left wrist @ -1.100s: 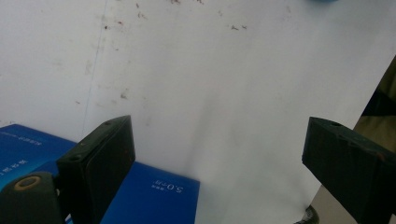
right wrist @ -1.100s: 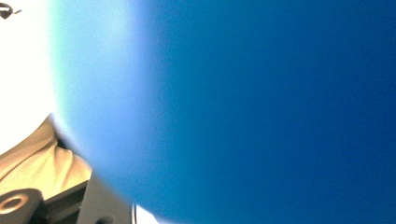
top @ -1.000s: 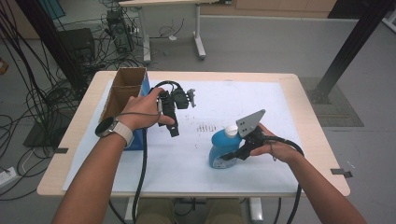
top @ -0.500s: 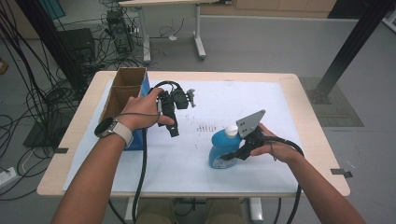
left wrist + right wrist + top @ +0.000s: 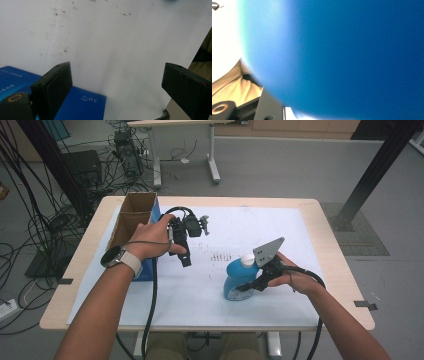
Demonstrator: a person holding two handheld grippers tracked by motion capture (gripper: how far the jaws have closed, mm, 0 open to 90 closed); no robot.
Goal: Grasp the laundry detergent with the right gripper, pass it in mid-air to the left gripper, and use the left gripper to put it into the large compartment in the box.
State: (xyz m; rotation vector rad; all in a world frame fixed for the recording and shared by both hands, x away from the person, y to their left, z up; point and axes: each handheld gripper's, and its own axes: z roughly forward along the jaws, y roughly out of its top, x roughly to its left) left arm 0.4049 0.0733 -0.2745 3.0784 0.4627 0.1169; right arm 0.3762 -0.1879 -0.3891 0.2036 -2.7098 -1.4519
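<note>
On the white bench (image 5: 320,245) near my right side, I see a rounded, glossy blue plastic bottle (image 5: 235,277) with a white cap, clenched upright by my right hand-held gripper (image 5: 248,285).

Blue bottle (image 5: 342,57) close up, blurred; white table surface (image 5: 224,37) at left.

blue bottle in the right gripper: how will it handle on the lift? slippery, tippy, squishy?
The blue bottle looks like smooth, rounded plastic, so it may slip or twist in the right gripper, whose jaws are shut low on its body. Its white cap sits well above that grip, so it could lean when lifted. Thin walls would probably give a little; how full it is cannot be told.
</note>
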